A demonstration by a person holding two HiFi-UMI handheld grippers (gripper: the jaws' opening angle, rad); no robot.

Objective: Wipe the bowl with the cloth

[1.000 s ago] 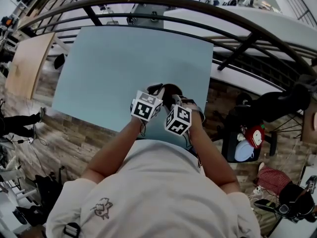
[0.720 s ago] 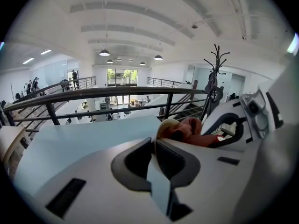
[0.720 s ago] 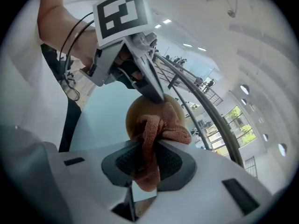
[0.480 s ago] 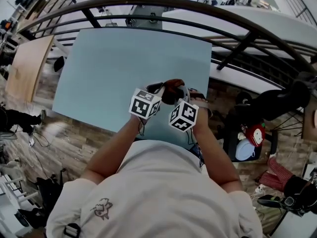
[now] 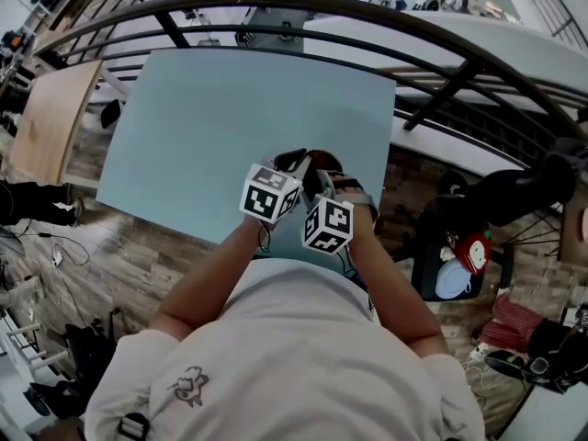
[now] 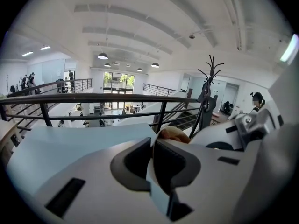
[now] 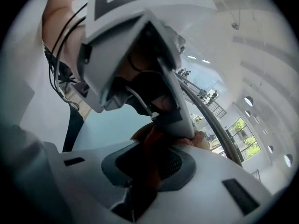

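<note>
From the head view, the left gripper (image 5: 296, 163) and right gripper (image 5: 319, 180) meet tip to tip over the table's (image 5: 184, 127) near edge. In the left gripper view, the jaws have just eased a shade and pinch the bowl (image 6: 157, 192) by its rim. In the right gripper view, the jaws clench the rust cloth (image 7: 148, 143), with the bowl just ahead. The wipe should go best with a firm rim grip and the cloth swept round inside.

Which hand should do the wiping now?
The right. The right gripper is shut on the reddish cloth, close beside the left gripper, which pinches the thin rim of the bowl. So the left looks better kept for steadying it.
</note>
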